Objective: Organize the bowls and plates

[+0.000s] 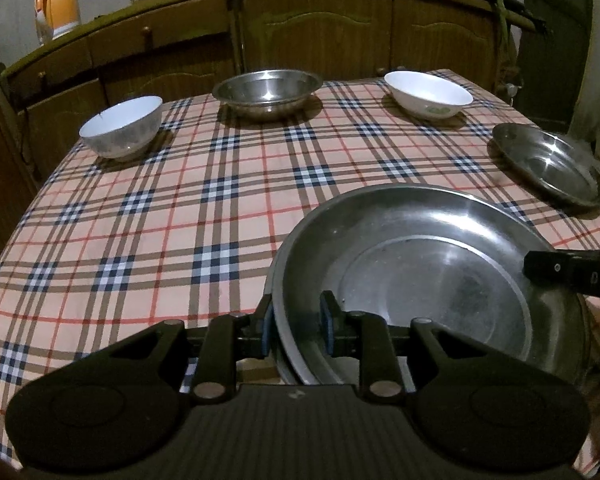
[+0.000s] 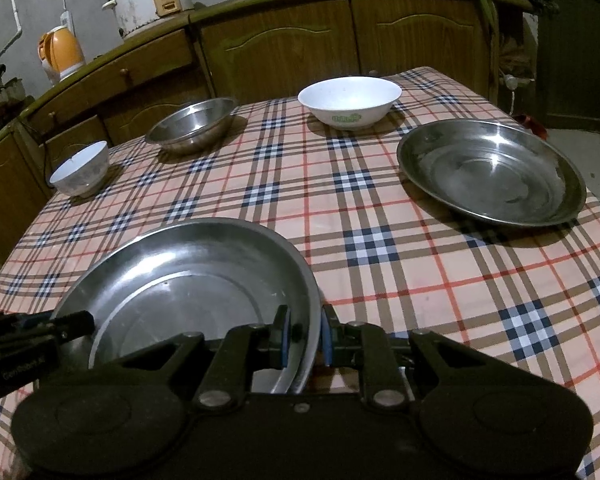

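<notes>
A large steel plate (image 1: 428, 280) lies near the table's front edge; it also shows in the right wrist view (image 2: 188, 276). My left gripper (image 1: 296, 328) is shut on its left rim. My right gripper (image 2: 305, 336) is shut on its right rim, and its finger shows in the left wrist view (image 1: 572, 272). A second steel plate (image 2: 488, 172) lies at the right edge. A steel bowl (image 1: 268, 90) stands at the back middle. A white bowl (image 2: 350, 102) with a green mark stands at the back right. A small white bowl (image 1: 120, 126) stands at the back left.
The table carries a plaid cloth (image 1: 180, 220). Wooden cabinets (image 1: 312, 36) run behind it. An orange kettle (image 2: 60, 54) and a rice cooker (image 2: 152, 0) stand on the counter. A dark door (image 2: 572, 48) is at the right.
</notes>
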